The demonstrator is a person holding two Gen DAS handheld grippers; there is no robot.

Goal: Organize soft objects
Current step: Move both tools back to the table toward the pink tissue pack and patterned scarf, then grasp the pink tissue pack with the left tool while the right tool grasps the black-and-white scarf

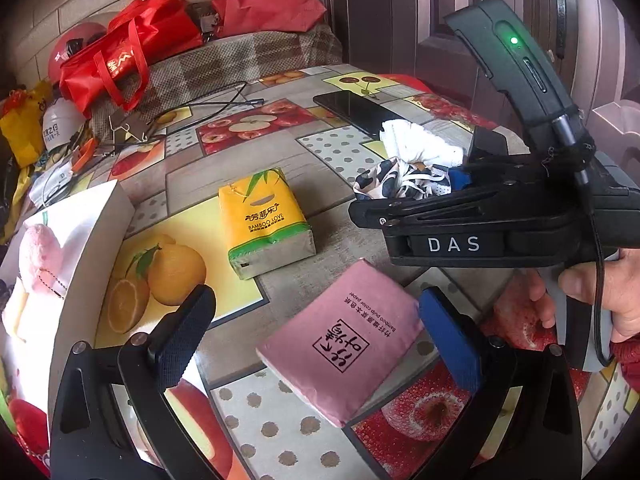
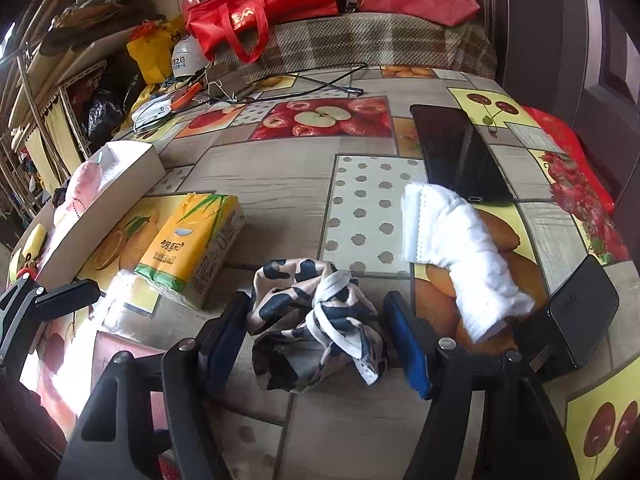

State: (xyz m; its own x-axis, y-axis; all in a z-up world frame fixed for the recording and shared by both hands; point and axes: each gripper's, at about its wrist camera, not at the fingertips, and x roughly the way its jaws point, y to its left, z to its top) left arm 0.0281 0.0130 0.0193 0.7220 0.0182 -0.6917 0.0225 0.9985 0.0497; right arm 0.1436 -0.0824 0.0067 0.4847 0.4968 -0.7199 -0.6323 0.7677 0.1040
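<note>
My left gripper (image 1: 316,328) is open, its jaws on either side of a pink tissue pack (image 1: 340,344) lying flat on the table. A yellow tissue pack (image 1: 266,222) lies beyond it; it also shows in the right wrist view (image 2: 192,248). My right gripper (image 2: 316,328) is open around a black-and-white patterned cloth (image 2: 316,316), also seen in the left wrist view (image 1: 394,180). A white cloth (image 2: 464,256) lies to its right. A white box (image 1: 88,240) at the left holds a pink plush toy (image 1: 38,256).
A black phone (image 2: 460,156) lies at the far right of the fruit-print table (image 2: 280,168). A black box (image 2: 576,312) sits right of the white cloth. Cables (image 2: 320,80), red bags (image 2: 264,4) and clutter lie at the back.
</note>
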